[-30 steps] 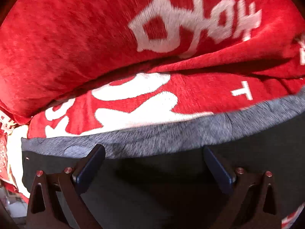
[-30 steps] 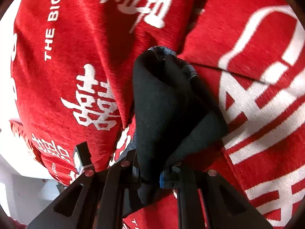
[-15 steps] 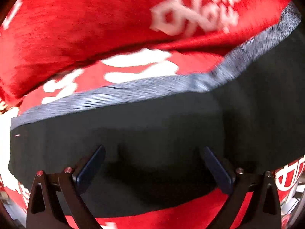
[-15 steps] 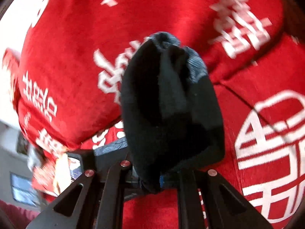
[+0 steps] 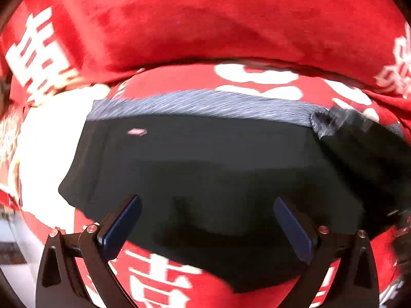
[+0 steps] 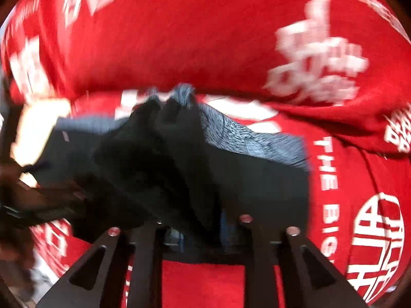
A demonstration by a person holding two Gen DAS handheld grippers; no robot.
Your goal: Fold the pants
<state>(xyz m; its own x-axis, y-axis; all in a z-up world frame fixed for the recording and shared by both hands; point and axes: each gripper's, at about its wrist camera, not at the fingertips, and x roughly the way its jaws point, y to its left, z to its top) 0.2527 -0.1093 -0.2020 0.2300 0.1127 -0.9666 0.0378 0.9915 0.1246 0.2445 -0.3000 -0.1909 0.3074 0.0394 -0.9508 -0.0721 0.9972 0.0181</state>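
Note:
Black pants [image 5: 205,174] with a grey knit waistband [image 5: 200,105] lie folded on a red printed blanket [image 5: 205,20]. My left gripper [image 5: 205,220] is open and empty, its blue pads spread just above the pants' near edge. My right gripper [image 6: 200,233] is shut on a bunched fold of the black pants [image 6: 164,159], holding it over the flat part of the pants; the grey waistband [image 6: 244,138] shows behind the fold. The right view is blurred.
The red blanket with white lettering [image 6: 308,59] covers the seat and a raised back cushion behind the pants. A bright white patch [image 5: 46,148] lies at the left of the pants. A dark blurred shape [image 6: 30,200] sits at the left edge of the right view.
My left gripper has pulled back from the pants, so more of them shows. My right gripper has carried the bunched pants fold down over the flat pants.

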